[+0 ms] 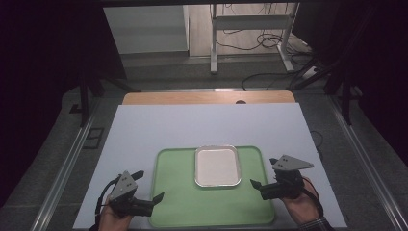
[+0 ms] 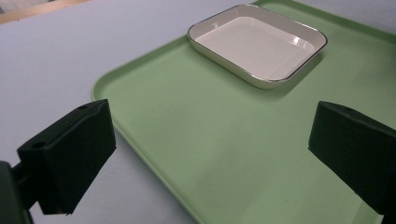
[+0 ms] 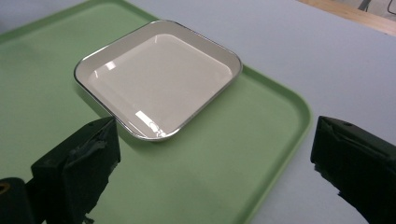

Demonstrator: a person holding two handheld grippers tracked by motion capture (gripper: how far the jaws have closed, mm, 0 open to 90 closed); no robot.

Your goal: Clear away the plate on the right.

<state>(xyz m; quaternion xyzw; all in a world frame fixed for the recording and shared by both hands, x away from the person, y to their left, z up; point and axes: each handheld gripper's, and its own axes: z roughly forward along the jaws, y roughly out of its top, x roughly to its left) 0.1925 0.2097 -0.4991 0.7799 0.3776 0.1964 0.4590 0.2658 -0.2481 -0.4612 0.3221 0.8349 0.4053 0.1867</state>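
A green tray (image 1: 178, 202) lies at the near middle of the table, and an empty white square dish (image 1: 217, 166) with a thin dark rim sits on its far half. My left gripper (image 1: 150, 185) hovers at the tray's near left edge, jaws wide open with nothing between them. At the tray's right edge, my right gripper (image 1: 263, 172) is open and empty too. The left gripper view looks over the tray (image 2: 154, 93) toward the dish (image 2: 257, 44). In the right gripper view the dish (image 3: 156, 77) lies close ahead on the tray (image 3: 243, 140).
A pale sheet (image 1: 192, 125) covers the table, with a wooden edge (image 1: 207, 97) at the back. Beyond it stand a desk frame (image 1: 250, 21) and floor cables (image 1: 269, 43). Metal rails (image 1: 67, 163) run along both sides.
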